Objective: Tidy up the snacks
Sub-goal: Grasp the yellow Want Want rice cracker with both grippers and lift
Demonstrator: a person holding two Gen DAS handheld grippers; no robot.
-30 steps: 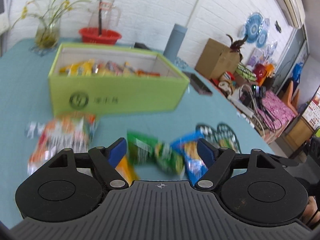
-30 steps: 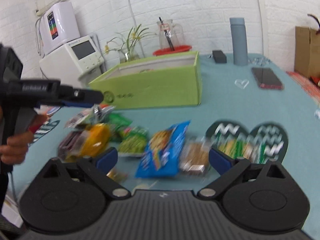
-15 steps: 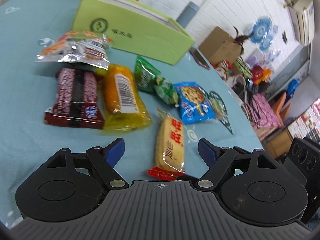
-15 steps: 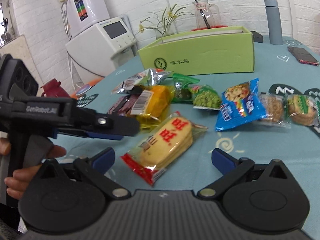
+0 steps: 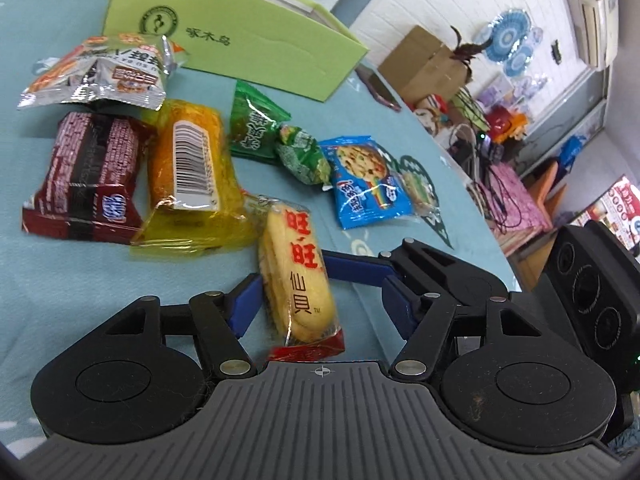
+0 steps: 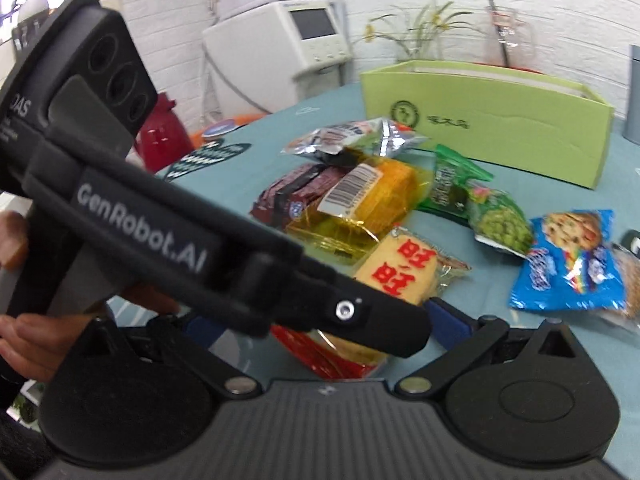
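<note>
Straddling the rice cracker pack [image 5: 298, 276], left gripper [image 5: 316, 312] has jaws apart, one per long side, prob for a cross-width pinch. Right gripper [image 6: 326, 330] also spread, nothing held, crossing in from the other side. Pack lies flat on the table [image 5: 100, 276] near its front edge, long axis toward the green box [image 5: 240, 44], red end nearest the grippers.

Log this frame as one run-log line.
stage: approaching pick | left claw: open, straddling rice cracker pack | right claw: open, same pack | green box: behind snack pile | pack: on table
</note>
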